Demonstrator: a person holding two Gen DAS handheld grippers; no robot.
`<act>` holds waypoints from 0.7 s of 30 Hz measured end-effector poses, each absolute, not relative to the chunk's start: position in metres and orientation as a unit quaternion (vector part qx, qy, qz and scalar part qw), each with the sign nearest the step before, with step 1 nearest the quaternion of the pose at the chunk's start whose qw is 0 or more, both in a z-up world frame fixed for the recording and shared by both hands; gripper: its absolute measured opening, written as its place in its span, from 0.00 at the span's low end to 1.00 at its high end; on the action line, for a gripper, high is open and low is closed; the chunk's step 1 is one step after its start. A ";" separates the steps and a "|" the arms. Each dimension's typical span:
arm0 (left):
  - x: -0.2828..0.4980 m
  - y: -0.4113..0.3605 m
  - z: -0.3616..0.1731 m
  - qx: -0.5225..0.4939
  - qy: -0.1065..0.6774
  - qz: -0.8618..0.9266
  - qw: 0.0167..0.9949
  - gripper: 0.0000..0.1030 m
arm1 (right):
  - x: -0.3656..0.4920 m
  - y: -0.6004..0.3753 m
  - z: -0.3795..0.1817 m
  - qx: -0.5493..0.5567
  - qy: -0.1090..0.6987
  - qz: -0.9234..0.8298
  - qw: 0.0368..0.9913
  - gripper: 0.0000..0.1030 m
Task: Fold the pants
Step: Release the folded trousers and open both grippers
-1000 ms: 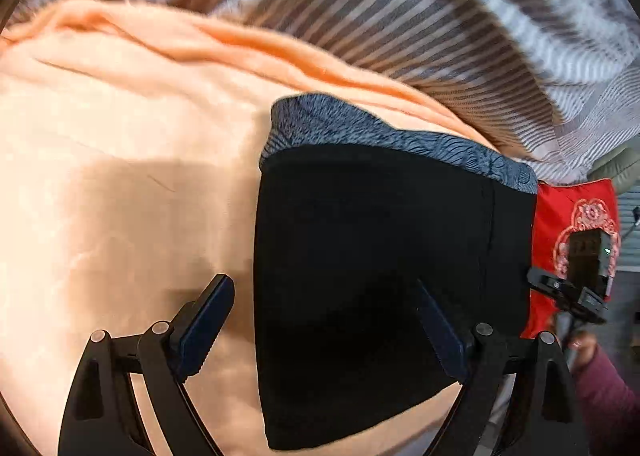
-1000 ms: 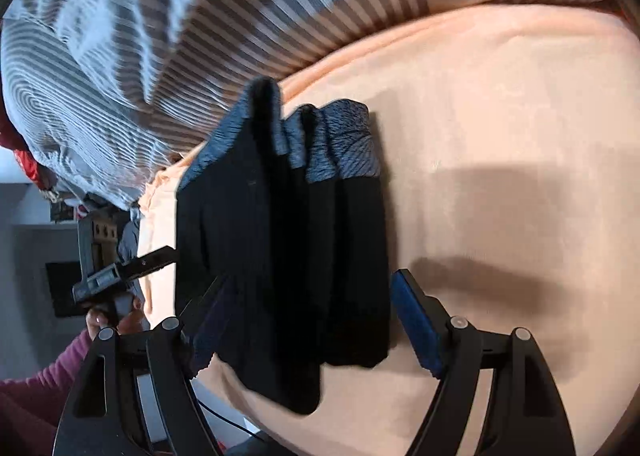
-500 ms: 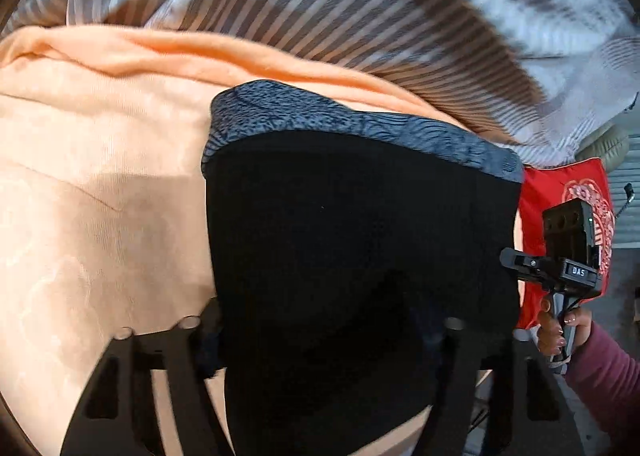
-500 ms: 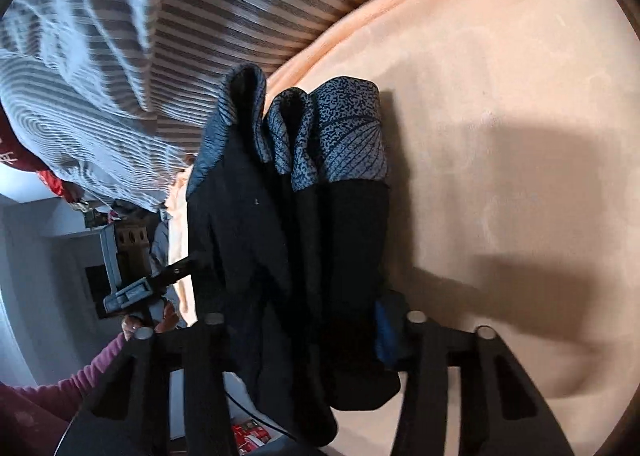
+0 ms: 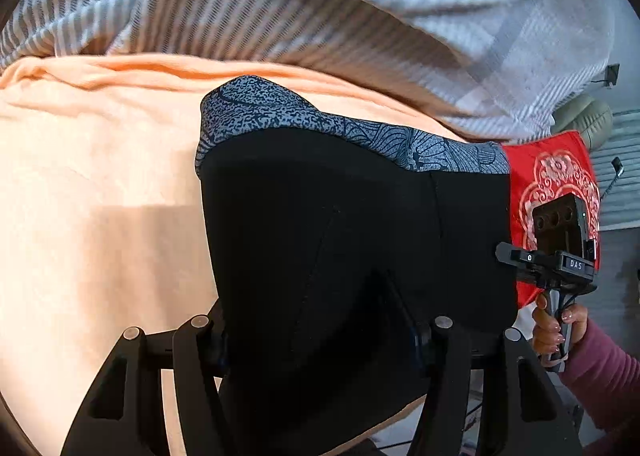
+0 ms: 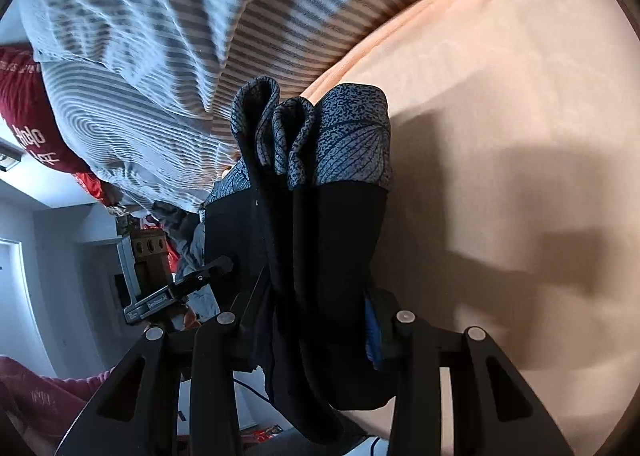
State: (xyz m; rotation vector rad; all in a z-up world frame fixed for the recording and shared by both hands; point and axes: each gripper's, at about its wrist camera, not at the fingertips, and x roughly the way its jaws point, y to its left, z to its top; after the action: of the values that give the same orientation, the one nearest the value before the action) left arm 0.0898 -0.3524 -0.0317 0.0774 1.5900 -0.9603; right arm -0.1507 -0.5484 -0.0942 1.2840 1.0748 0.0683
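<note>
Black pants [image 5: 340, 256], patterned grey waistband [image 5: 360, 136] up, bunched in folds above peach bed sheet [image 5: 100, 196]. Left gripper [image 5: 320, 332] and right gripper [image 6: 316, 320] both clamped on pants fabric. Risk: thick stacked layers slipping from one grip, folds collapsing unevenly; striped duvet [image 5: 320, 16] close behind could snag.

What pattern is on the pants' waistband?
Grey with dark speckles and leaf-vein lines on the waistband; clearest in the right wrist view.

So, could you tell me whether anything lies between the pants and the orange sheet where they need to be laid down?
Nothing visible does. The black pants hang from the left gripper and right gripper, and the orange sheet beside them shows only shadows.
</note>
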 end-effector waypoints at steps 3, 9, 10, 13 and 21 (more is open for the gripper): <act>0.071 -0.363 -0.043 0.038 0.694 -0.404 0.595 0.61 | -0.174 -0.555 -0.100 0.571 0.484 0.025 0.663 0.41; 0.053 -0.361 -0.062 0.069 0.687 -0.355 0.630 0.76 | -0.185 -0.547 -0.129 0.560 0.510 0.006 0.653 0.49; 0.052 -0.362 -0.062 0.080 0.684 -0.339 0.640 0.83 | -0.183 -0.546 -0.131 0.557 0.513 0.000 0.653 0.51; 0.047 -0.364 -0.054 0.106 0.675 -0.306 0.663 0.84 | -0.182 -0.545 -0.128 0.544 0.524 -0.019 0.655 0.57; 0.030 -0.360 -0.023 0.165 0.640 -0.239 0.711 0.84 | -0.176 -0.521 -0.072 0.347 0.608 -0.139 0.700 0.74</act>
State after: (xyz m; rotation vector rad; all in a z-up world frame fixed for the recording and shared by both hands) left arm 0.0299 -0.3595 -0.0225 0.3656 1.4203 -0.5293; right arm -0.1763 -0.5214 -0.0724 0.7731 1.3542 -0.3088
